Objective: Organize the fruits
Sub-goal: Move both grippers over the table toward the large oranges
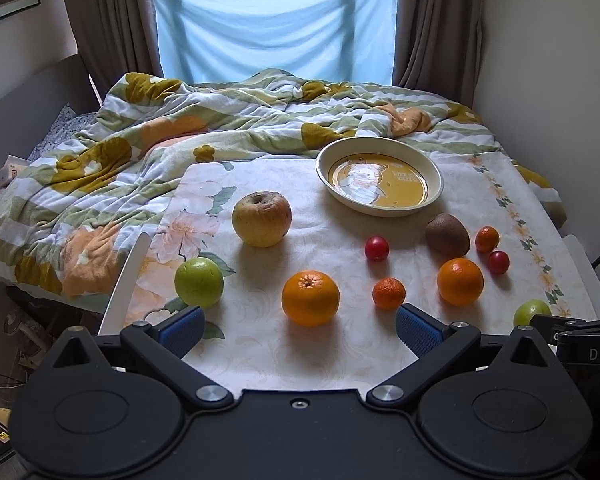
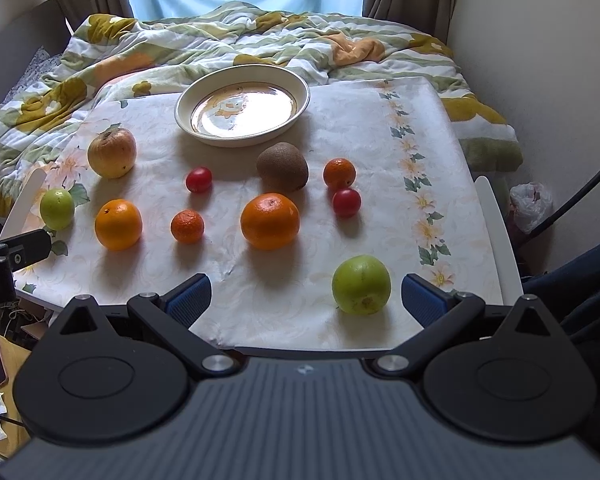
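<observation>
Gleaming round ceramic plate (image 2: 242, 112) behind fuzzy oval kiwi (image 2: 283, 167)

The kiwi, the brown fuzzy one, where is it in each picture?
Left wrist view: the kiwi sits right of centre, just below the plate, with a small orange to its right.
Right wrist view: the kiwi sits near the middle, again just below the plate.
Shared landmark: the cream plate with a yellow middle, empty at the far end of the table.
</observation>
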The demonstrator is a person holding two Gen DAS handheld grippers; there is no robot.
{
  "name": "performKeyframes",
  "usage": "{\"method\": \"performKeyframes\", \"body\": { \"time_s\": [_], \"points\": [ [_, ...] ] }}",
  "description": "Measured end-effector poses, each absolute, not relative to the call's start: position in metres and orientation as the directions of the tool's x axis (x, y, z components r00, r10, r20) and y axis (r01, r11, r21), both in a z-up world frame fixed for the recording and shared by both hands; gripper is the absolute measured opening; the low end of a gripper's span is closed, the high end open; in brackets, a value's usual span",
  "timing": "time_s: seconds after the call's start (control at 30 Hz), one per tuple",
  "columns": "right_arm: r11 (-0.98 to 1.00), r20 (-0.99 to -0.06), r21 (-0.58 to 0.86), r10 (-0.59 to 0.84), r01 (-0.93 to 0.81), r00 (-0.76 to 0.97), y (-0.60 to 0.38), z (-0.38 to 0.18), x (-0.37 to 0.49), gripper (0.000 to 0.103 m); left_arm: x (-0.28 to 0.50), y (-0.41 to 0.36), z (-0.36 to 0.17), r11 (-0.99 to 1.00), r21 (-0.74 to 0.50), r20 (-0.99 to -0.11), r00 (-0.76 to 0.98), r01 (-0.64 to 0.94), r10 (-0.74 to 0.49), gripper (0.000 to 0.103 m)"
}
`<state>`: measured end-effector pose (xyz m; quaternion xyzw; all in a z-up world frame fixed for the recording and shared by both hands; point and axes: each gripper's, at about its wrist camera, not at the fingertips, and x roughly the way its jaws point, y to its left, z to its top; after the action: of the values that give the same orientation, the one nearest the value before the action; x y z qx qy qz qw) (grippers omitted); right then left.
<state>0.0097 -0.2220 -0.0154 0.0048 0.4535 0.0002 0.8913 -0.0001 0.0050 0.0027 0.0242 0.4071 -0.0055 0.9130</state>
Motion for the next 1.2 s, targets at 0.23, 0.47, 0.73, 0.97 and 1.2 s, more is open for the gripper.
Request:
{"method": "performKeyframes", "body": {
  "time_s": [0.23, 0.47, 0.73, 0.97, 1.2],
  "points": [
    [1.0, -0.808, 0.009, 0.005, 0.004, 0.589, -0.222, -0.015, 0.01, 0.103, 0.0, 0.005, 0.002, 0.998, 0.048, -0.735, 0.678, 0.029, 0.015, 0.103],
    [1.0, -0.808, 0.011, 0.006, 0.004, 0.589, -0.224, -0.015, 0.01, 0.103, 0.0, 0.005, 0.003, 0.999, 0.046, -0.737, 0.676, 0.028, 0.015, 0.103],
    [1.0, -0.809, 0.01, 0.007, 0.003, 0.587, -0.224, -0.015, 0.01, 0.103, 0.002, 0.004, 0.002, 0.998, 0.05, -0.734, 0.678, 0.025, 0.02, 0.103],
    [0.999, -0.822, 0.017, 0.039, -0.044, 0.568, -0.224, -0.016, 0.012, 0.103, 0.006, -0.004, -0.001, 0.997, 0.072, -0.731, 0.68, -0.008, 0.058, 0.103],
    [0.995, -0.823, 0.006, 0.064, -0.105, 0.564, -0.228, -0.03, 0.029, 0.103, 0.016, -0.008, -0.031, 0.989, 0.144, -0.729, 0.672, -0.032, 0.128, 0.103]
  ]
}}
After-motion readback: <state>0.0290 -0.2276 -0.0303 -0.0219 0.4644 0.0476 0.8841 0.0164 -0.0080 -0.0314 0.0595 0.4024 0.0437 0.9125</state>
